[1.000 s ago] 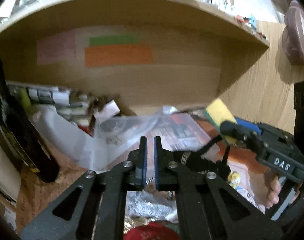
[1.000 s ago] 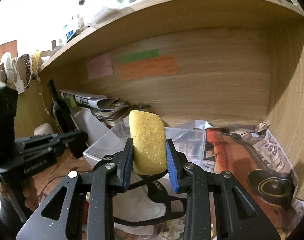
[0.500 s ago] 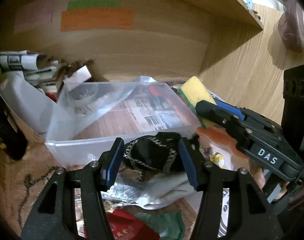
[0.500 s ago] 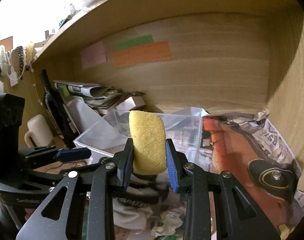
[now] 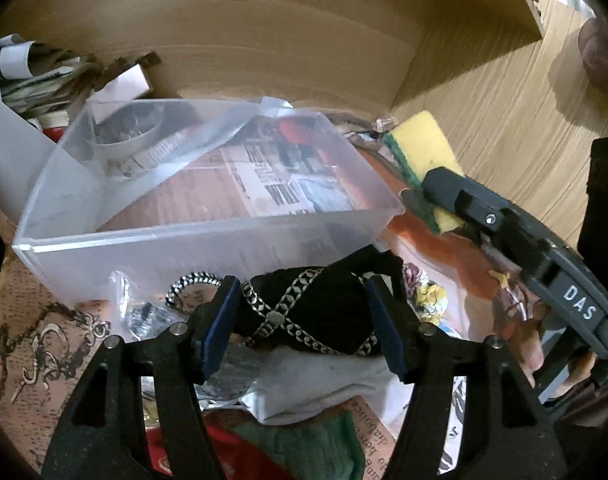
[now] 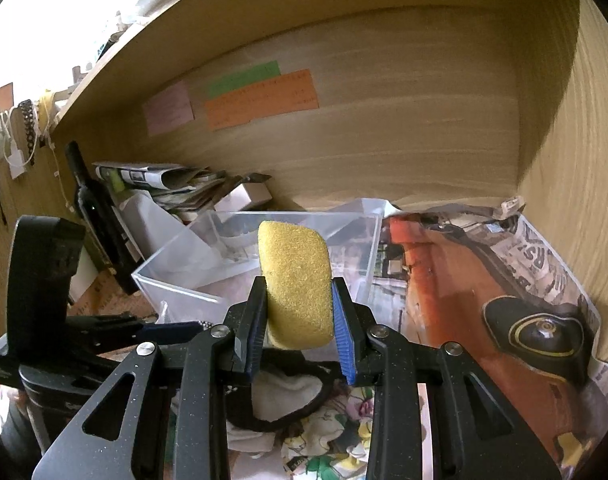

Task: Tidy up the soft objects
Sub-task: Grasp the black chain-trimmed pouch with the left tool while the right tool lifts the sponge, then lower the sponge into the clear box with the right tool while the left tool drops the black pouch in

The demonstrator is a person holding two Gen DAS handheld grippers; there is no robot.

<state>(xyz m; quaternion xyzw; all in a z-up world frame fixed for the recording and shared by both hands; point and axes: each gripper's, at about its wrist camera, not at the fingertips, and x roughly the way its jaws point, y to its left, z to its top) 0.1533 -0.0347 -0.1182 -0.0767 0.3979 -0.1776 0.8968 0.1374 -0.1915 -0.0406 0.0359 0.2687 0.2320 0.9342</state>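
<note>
My left gripper point(image 5: 304, 320) is open, its fingers on either side of a black soft pouch with a silver chain pattern point(image 5: 316, 312) that lies on a pile of cloths just in front of the clear plastic bin point(image 5: 183, 236). My right gripper point(image 6: 297, 328) is shut on a yellow sponge point(image 6: 295, 284) with a green scouring side and holds it upright in front of the bin point(image 6: 175, 280). The sponge point(image 5: 424, 152) and the right gripper also show at the right of the left wrist view.
A grey-white cloth point(image 5: 324, 380), a green cloth point(image 5: 316, 448) and a floral cloth point(image 6: 328, 432) lie in the pile. A dark bottle point(image 6: 95, 216) and stacked newspapers point(image 6: 155, 180) stand at the back left. Newspaper point(image 6: 484, 280) lines the shelf; wooden walls close it in.
My left gripper has opened from shut and dropped down around the black pouch. My right gripper still holds the sponge, shifted slightly toward the bin.
</note>
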